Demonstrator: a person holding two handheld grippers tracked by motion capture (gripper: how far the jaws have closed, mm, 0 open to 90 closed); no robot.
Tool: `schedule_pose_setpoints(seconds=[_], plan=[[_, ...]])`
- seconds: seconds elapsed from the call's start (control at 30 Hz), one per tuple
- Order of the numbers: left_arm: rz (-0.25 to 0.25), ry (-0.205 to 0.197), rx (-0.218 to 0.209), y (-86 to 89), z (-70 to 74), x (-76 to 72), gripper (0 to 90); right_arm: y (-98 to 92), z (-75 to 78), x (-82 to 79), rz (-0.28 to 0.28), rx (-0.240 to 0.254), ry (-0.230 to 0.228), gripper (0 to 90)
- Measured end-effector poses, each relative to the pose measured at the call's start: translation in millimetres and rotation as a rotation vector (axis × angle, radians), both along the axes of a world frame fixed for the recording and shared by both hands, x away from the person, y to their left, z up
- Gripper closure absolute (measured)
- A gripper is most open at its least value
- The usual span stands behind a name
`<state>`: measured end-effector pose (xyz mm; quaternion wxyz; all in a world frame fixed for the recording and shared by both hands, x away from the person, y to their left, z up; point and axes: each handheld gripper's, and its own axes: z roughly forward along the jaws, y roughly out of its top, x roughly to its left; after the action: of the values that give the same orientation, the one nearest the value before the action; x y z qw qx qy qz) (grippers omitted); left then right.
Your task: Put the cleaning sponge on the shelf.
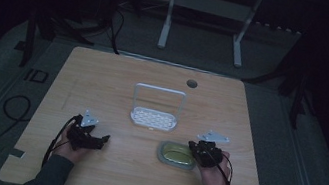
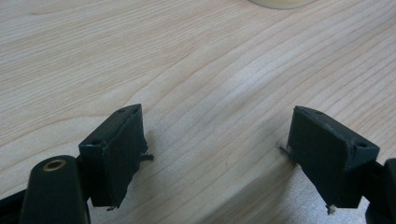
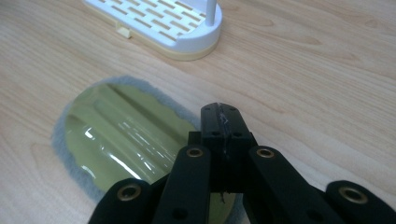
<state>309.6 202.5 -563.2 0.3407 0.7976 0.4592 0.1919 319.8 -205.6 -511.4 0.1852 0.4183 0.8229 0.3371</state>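
An oval yellow-green dish [image 1: 175, 154] with a grey rim lies on the wooden table [image 1: 119, 80], right of centre near the front. My right gripper [image 1: 192, 148] is at its right end. In the right gripper view the jaws [image 3: 221, 112] are pressed together over the dish's [image 3: 116, 135] rim, with nothing visible between them. Behind the dish stands a white slotted rack [image 1: 154, 119] with an arched handle, also in the right gripper view [image 3: 159, 23]. My left gripper [image 1: 103, 139] rests at the front left. Its jaws [image 2: 215, 126] stand wide apart over bare wood.
A round cable hole [image 1: 192, 83] sits near the table's far edge. Black cables [image 1: 15, 108] loop on the floor at the left. A white metal frame [image 1: 207, 8] stands beyond the table. A cream edge [image 2: 280, 3] is at the top of the left gripper view.
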Motion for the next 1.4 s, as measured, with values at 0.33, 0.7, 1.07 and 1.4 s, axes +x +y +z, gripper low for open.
schedule_pose_setpoints(seconds=[0.33,0.7,1.07,1.4], plan=[[0.001,0.0,0.001,-0.3,0.1,0.2,19.3,-2.9,2.9,-12.2,0.024,-0.01,0.008,89.9],[0.001,0.001,0.001,-0.4,0.1,0.2,19.2,-1.8,19.0,-14.0,0.083,-0.028,0.0,77.3],[0.001,0.001,0.001,-0.5,0.1,0.3,19.3,-3.3,29.5,-13.0,0.16,-0.034,0.017,64.3],[0.0,0.001,0.001,-0.6,0.1,0.4,19.2,-0.3,35.7,-8.0,0.247,-0.056,0.064,55.7]])
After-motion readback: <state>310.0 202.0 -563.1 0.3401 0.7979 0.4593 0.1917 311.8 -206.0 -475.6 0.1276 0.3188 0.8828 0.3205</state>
